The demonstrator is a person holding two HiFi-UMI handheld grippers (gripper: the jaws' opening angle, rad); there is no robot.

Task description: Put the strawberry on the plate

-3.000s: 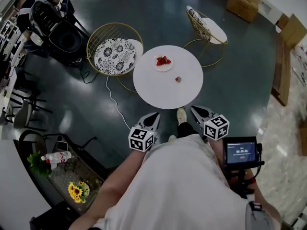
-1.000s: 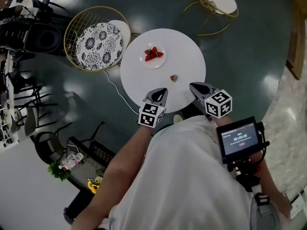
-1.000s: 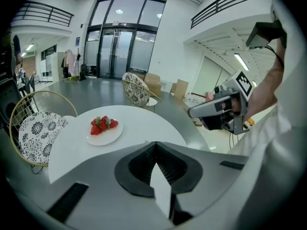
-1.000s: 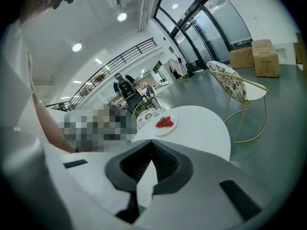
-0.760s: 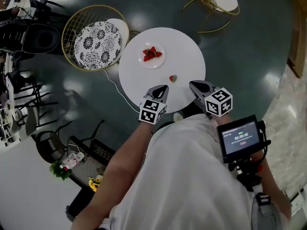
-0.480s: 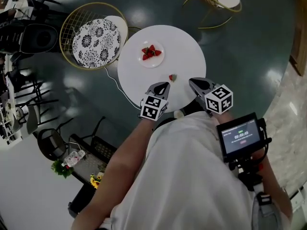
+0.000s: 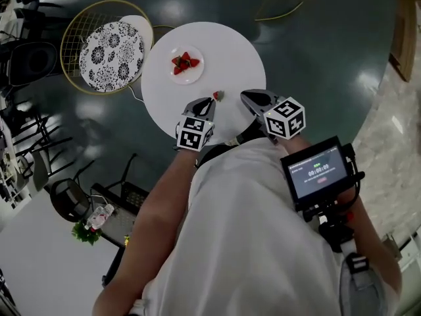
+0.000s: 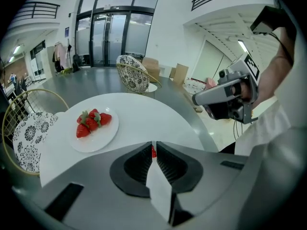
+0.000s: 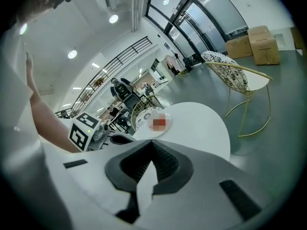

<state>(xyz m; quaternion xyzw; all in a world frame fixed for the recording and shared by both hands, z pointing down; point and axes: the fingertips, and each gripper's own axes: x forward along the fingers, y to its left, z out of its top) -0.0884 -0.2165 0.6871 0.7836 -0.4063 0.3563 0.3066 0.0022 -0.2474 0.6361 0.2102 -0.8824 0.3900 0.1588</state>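
We hold the left claw over the near edge of the round white table. Its jaws are together with nothing clamped in them. The strawberry lies on the bare table just beyond the claw's tip; we cannot tell whether the tip touches it. In the left gripper view only a sliver of red shows above the line where the jaws meet.

The plate sits farther in, toward the table's far left edge and well apart from that strawberry. It carries a small heap of strawberries.

The right claw hangs at the same near edge, to the right of the strawberry and apart from it. Its jaws are also together and empty.

Beyond the table's left edge stands a wire chair with a patterned cushion.
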